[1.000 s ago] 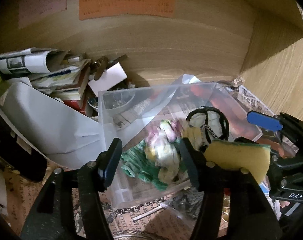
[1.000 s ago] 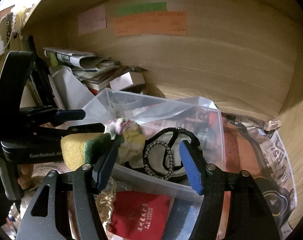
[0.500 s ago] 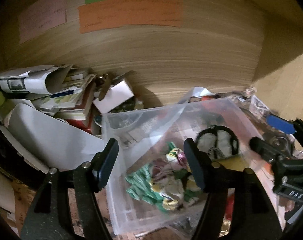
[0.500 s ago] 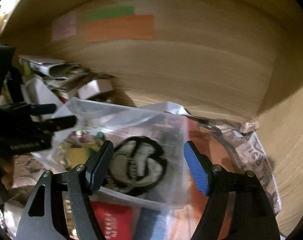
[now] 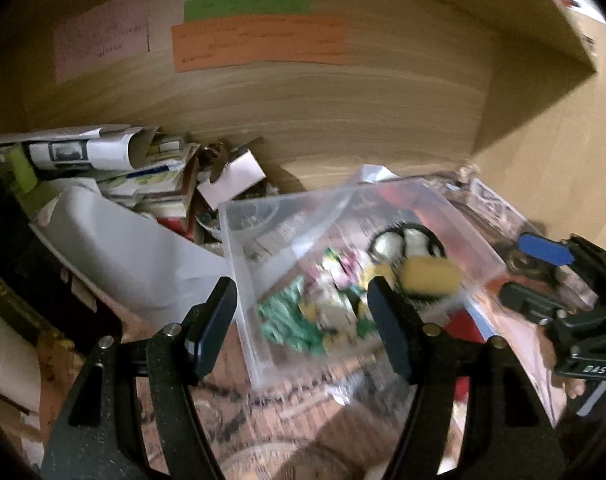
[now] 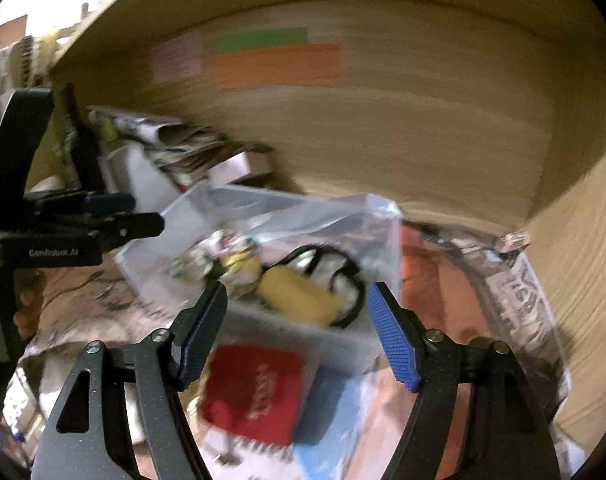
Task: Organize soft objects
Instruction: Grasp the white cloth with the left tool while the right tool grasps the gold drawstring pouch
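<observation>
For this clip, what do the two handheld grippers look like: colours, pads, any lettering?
Both are speckled black plastic with silver pivot screws. The left gripper has dark navy ribbed pads; the right gripper has bright blue ones. White lettering on the left body reads "GenRobot.AI"; "DAS" shows on the right.

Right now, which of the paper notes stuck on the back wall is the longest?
The orange note: a wide strip under the shorter green note, with the small, squarer pink note to its left.

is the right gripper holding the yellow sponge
No, the right gripper is open and empty, and the yellow sponge lies in the clear bin beside the black-rimmed pouch.
</observation>
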`<state>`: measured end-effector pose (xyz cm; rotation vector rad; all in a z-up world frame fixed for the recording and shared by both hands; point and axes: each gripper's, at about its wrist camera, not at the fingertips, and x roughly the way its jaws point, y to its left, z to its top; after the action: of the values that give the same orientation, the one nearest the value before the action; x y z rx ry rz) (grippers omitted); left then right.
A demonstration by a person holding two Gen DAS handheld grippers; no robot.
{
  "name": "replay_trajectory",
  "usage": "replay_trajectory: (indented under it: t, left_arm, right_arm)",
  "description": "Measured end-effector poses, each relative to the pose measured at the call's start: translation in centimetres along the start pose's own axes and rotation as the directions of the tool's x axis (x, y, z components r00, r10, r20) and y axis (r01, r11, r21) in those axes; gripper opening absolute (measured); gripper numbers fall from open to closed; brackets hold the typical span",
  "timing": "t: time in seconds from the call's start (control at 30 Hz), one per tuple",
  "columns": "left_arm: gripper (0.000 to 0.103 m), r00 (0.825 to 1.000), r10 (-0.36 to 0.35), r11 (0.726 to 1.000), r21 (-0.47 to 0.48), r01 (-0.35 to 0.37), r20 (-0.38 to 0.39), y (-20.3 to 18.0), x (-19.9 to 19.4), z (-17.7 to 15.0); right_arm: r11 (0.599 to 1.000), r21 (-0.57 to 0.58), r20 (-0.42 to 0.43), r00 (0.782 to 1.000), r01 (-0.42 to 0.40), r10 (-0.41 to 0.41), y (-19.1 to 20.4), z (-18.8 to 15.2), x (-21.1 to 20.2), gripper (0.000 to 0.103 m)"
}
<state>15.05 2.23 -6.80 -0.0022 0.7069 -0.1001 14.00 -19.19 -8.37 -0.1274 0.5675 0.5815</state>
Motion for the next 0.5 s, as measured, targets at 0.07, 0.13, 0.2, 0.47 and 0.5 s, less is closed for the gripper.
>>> replay_trajectory:
  t: [0.07,0.13,0.2,0.47,0.5]
  left_arm:
    - [0.068,1.0,-0.023,1.0,0.008,0.023,-0.01,-0.3,-1.1,-1.2]
    - [0.071,0.999,-0.042,0.999,0.01,0.043,-0.023,-0.5,-1.9,-2.2]
    - [0.082,0.998,-0.056,0.998,0.007,0.057,-0.037,-0.6,-2.5,-3.3]
    - [0.091,0.993,-0.08,0.996,0.02,0.082,-0.091,-1.5,-4.3,-8.2]
    - [0.091,0.991,-0.085,0.996,0.016,0.087,-0.102,-1.5,-4.4,-8.8]
  right_arm:
    - [1.0,-0.006,-0.015,1.0,-0.022,0.022,0.6,-0.7,-0.2,0.071]
    - [0.998,-0.004,-0.05,0.997,-0.055,0.055,1.2,-1.6,0.1,0.072]
    - [0.997,0.001,-0.09,0.993,-0.082,0.082,1.6,-2.4,0.7,0.073]
    - [0.99,0.03,-0.23,0.963,-0.14,0.143,2.7,-4.3,3.2,0.075]
    - [0.99,0.03,-0.235,0.962,-0.138,0.141,2.8,-4.4,3.2,0.075]
